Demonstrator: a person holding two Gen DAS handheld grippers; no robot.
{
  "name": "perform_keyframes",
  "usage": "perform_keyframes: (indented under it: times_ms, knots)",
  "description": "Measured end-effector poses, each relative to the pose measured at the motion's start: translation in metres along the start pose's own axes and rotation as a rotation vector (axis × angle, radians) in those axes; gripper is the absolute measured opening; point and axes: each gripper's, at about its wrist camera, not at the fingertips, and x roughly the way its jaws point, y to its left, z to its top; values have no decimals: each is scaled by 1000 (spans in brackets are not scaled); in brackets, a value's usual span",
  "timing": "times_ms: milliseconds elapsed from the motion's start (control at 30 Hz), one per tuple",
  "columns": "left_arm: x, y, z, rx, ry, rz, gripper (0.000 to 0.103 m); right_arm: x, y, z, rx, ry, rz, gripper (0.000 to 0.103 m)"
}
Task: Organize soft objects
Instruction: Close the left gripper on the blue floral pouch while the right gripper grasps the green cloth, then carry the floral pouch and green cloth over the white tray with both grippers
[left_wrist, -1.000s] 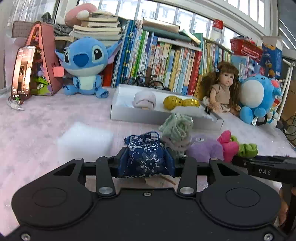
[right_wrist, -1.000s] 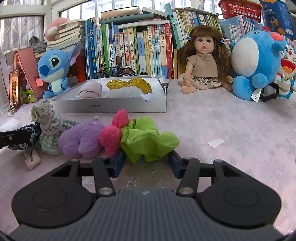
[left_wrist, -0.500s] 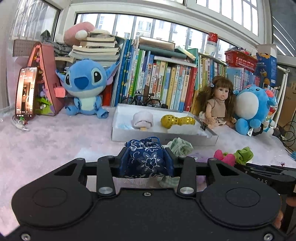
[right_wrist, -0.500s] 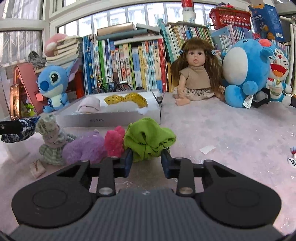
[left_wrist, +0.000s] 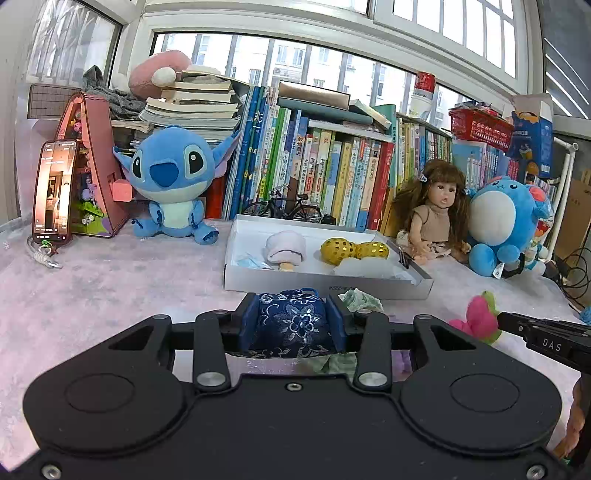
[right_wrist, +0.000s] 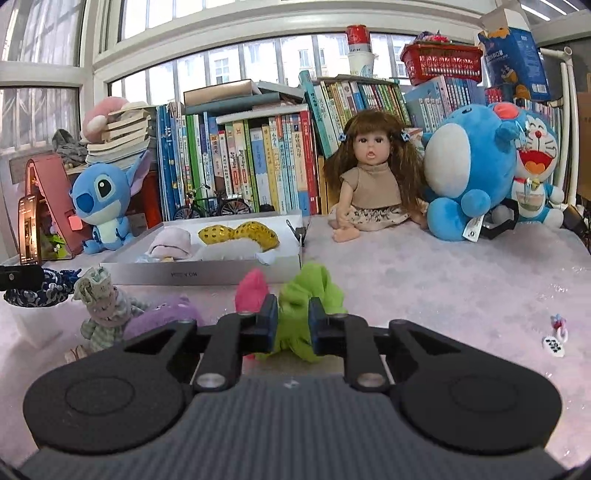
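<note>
Left wrist view: the left gripper (left_wrist: 291, 325) pinches a blue pouch (left_wrist: 290, 323) in front of the white box (left_wrist: 325, 282) near the table's (left_wrist: 110, 280) back edge. Right gripper (right_wrist: 291, 325), its jaws just closed, squeezes a green cloth (right_wrist: 303, 295), apparently joined to something pink (right_wrist: 251, 291).

tray (left_wrist: 314, 282) before books (left_wrist: 332, 173); doll (left_wrist: 436, 218) right of tray

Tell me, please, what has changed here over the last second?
The right tongs have just closed on the green cloth and begun lifting it. The left tongs, gripping the blue pouch throughout, rose off the table. The white box and its contents stayed put.
</note>
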Motion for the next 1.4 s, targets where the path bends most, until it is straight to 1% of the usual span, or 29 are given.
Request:
perform_keyframes:
  times_ms: [67,100,133,200,267,300,367,433,467,533,600,667,767,833,900,967,1033,1067,1100,1133,1167,1400]
  knots:
    - [0,1,0,-1,4,5,38,2,0,-3,2,14,10,29]
    - [1,2,0,-4,7,6,38,3,1,-4,-2,18,16,33]
    - [2,2,0,-7,11,6,38,4,3,-5,-5,19,24,45]
    - [3,4,-1,-9,15,9,38,5,6,-6,-16,17,47,53]
    - [5,5,0,-6,15,13,38,7,12,-5,-47,14,52,72]
    - [6,5,0,-5,14,14,38,9,16,-3,-66,10,40,76]
    - [7,6,1,-4,11,16,38,16,20,0,-87,12,-21,90]
    - [9,7,4,-5,3,24,38,27,18,6,-60,45,-82,96]
    - [10,8,5,-8,1,25,38,32,14,8,-26,71,-84,96]
    - [13,9,8,-9,-4,22,38,43,2,14,68,115,-61,96]
    - [17,9,13,6,-8,17,37,52,-6,17,118,137,-25,97]
    - [22,8,18,17,-7,5,37,59,-7,18,126,154,14,103]
    - [33,8,26,18,5,-9,37,68,-1,21,101,184,50,103]
    - [39,7,32,13,13,-16,37,74,3,22,77,193,42,103]
    - [45,7,37,12,18,-20,37,80,3,25,86,210,33,89]
    - [49,7,41,8,28,-21,37,84,0,27,113,240,29,54]
    - [53,8,45,-7,41,-26,37,83,-4,29,141,240,46,47]
    - [55,9,48,-15,47,-30,37,81,-5,30,142,236,47,38]
    - [56,10,49,-22,50,-31,37,79,-5,31,141,230,46,33]
    - [58,11,51,-25,52,-32,37,76,-6,34,142,219,43,21]
    - [60,12,54,-26,52,-31,37,75,-7,36,141,210,34,13]
    - [73,17,75,-39,24,-22,37,70,-9,58,105,159,47,11]
